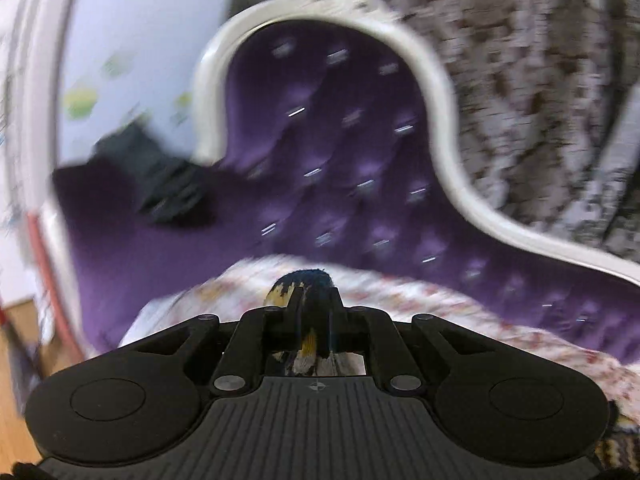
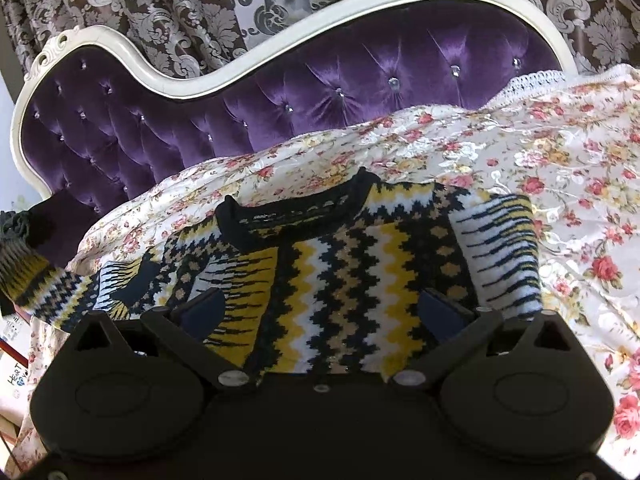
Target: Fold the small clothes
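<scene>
A small knitted sweater (image 2: 360,276) with yellow, white and black zigzag bands lies on a floral cloth (image 2: 560,160), its black collar toward the sofa back. Its right sleeve is folded onto the body. Its left sleeve (image 2: 36,280) stretches off to the left edge of the right wrist view. My right gripper (image 2: 320,308) is open, jaws wide apart, low over the sweater's lower part. My left gripper (image 1: 314,300) is shut on a bunch of the sweater knit (image 1: 300,280), held above the floral cloth (image 1: 440,304). The left wrist view is motion-blurred.
A purple tufted sofa back (image 2: 280,92) with a white carved frame (image 2: 168,80) rises behind the cloth. Patterned curtains (image 2: 180,4) hang behind it. A dark garment (image 1: 160,176) lies on the sofa's left end. Wooden floor (image 1: 16,380) shows at the left.
</scene>
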Available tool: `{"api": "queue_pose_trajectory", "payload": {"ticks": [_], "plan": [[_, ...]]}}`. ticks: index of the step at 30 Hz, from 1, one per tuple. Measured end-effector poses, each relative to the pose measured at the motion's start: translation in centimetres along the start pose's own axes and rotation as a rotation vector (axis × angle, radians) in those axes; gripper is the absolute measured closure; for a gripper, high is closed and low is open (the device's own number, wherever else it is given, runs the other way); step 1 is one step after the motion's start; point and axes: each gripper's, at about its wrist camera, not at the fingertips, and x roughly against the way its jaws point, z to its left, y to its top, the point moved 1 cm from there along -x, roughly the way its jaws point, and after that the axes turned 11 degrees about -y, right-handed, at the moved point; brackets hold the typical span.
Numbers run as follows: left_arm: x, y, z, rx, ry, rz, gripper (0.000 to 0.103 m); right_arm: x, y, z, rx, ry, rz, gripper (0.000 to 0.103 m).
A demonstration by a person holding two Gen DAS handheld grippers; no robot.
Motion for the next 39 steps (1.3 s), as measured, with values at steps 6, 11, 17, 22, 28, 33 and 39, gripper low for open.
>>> {"api": "queue_pose_trajectory", "payload": {"ticks": [6,11,17,22,28,33,39], "plan": [[-0.6,2.1,-9.0,-0.078,-0.186,-0.029,0.093,1.0,0.6,-1.0,-0.034,-0.019,-0.013,0.000],[-1.8,1.0,-17.4,-0.116,-0.348,-0.019,0.093,2.0,1.3,-2.4,-0.056,-0.071,-0.043,0.000],[-4.3,-3.9,-25.6,-0.130,-0.486,0.079,0.093,2.7,2.1,-4.2,-0.100,-0.126,-0.060,0.000],[-6.9,-9.8,-30.2,-0.158,-0.535,0.201,0.093,2.8,2.4,-5.8,-0.160,-0.139,-0.040,0.000],[-8.4,-15.3,-32.7,-0.192,-0.555,0.322,0.086,2.9,2.7,-7.6,-0.225,-0.150,-0.028,0.000],[-8.6,-18.3,-33.7,-0.240,-0.576,0.387,0.048,3.0,2.9,-8.1,-0.245,-0.152,-0.028,0.000],[-8.6,-21.9,-34.7,-0.308,-0.588,0.463,0.038,3.0,2.9,-8.2,-0.241,-0.159,-0.028,0.000]]}}
